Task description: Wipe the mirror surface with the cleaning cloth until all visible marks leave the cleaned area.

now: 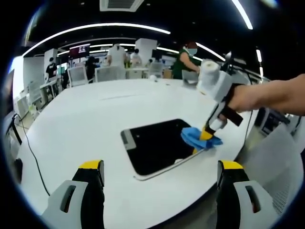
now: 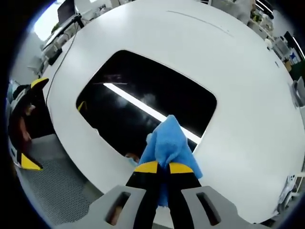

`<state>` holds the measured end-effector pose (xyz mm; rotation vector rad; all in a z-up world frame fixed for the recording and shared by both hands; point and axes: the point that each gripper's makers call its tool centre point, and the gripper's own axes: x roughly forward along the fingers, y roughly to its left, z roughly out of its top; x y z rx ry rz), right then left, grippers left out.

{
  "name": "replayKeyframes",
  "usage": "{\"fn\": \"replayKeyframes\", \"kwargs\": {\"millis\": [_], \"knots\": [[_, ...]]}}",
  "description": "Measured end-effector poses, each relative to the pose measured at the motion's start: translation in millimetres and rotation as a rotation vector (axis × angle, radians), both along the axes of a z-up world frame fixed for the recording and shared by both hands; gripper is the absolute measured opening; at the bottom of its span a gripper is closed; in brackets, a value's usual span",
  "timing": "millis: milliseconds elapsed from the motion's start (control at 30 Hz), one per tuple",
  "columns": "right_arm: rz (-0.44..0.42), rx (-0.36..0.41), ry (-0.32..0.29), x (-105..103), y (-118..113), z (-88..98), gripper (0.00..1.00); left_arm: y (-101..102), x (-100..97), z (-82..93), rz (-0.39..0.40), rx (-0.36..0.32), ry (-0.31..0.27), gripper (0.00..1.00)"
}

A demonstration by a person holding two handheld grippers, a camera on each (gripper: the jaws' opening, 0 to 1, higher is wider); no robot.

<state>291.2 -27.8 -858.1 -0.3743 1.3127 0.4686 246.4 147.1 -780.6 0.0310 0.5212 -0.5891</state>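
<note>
Your right gripper has its jaws pressed together on the blue cloth, pinching it and holding it down at the near edge of the mirror. In the left gripper view the same gripper comes in from the right with your hand behind it, cloth bunched at the mirror's right edge. Your left gripper hangs back over the table, jaws spread wide and holding nothing.

The mirror lies flat on the table. I judge the wiping only partly done — the cloth sits at one edge and most of the glass lies beyond it.

The right gripper view shows a faint smudge near the reflected ceiling light — too faint to be sure. The left gripper view shows people and chairs at the room's far side.
</note>
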Motion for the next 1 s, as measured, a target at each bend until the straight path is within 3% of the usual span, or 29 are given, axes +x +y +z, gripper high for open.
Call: {"fn": "replayKeyframes", "kwargs": {"millis": [700,1000], "knots": [[0.034,0.007,0.004,3.7,38.9,0.1,0.0,0.5,1.1,1.2,0.002,-0.013,0.001,0.99],[0.067,0.047,0.004,5.1,75.8,-1.6,0.0,2.3,1.0,2.9,0.015,-0.022,-0.002,0.99]]}}
